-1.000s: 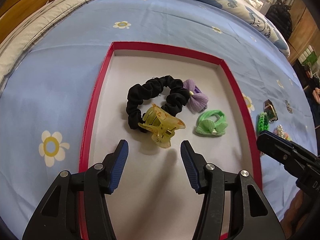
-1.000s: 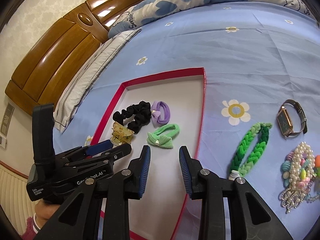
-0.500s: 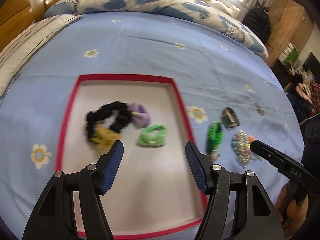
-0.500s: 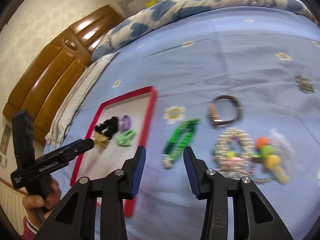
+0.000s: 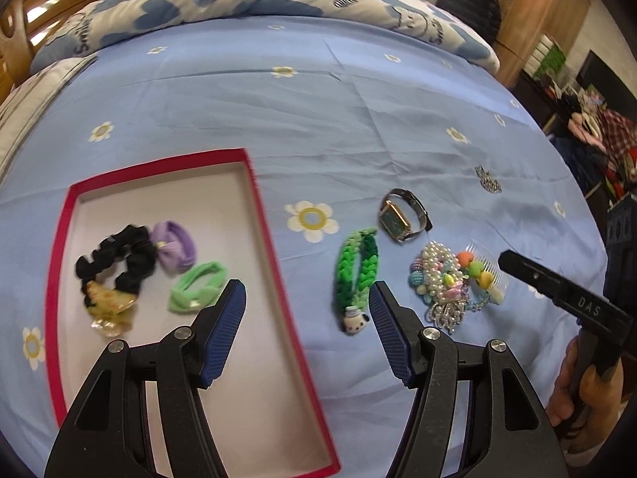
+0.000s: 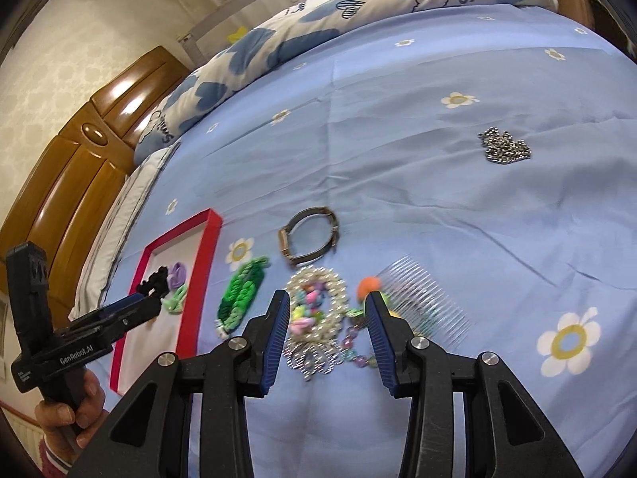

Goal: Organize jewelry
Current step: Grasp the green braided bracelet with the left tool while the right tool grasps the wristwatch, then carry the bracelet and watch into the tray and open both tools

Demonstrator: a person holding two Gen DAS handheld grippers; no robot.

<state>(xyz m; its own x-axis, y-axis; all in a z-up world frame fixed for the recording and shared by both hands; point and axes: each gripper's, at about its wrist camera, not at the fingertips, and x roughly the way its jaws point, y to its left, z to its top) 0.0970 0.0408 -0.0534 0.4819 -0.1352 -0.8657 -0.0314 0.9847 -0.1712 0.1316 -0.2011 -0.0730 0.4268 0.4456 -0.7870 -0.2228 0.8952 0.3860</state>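
A red-rimmed tray (image 5: 270, 235) (image 6: 199, 279) on the blue bedsheet holds a black scrunchie (image 5: 119, 263), a purple hair tie (image 5: 177, 245), a light green hair tie (image 5: 197, 292) and a yellow claw clip (image 5: 109, 308). On the sheet right of the tray lie a green braided band (image 5: 354, 271) (image 6: 243, 294), a wristwatch (image 5: 402, 215) (image 6: 310, 237), a pearl and bead pile (image 5: 442, 279) (image 6: 318, 310), a clear comb (image 6: 426, 298) and a silver chain (image 6: 503, 147). My left gripper (image 5: 306, 302) is open and empty above the tray's right rim. My right gripper (image 6: 326, 318) is open and empty over the bead pile.
A blue and white patterned duvet (image 6: 318, 20) lies bunched at the far side of the bed. A wooden headboard (image 6: 79, 167) stands at the left. A dark wardrobe and clutter (image 5: 557, 40) lie beyond the bed's right edge.
Both grippers have pulled back and swung right, away from the tray, toward the loose items on the sheet. The right gripper has opened wider. Nothing was taken hold of.
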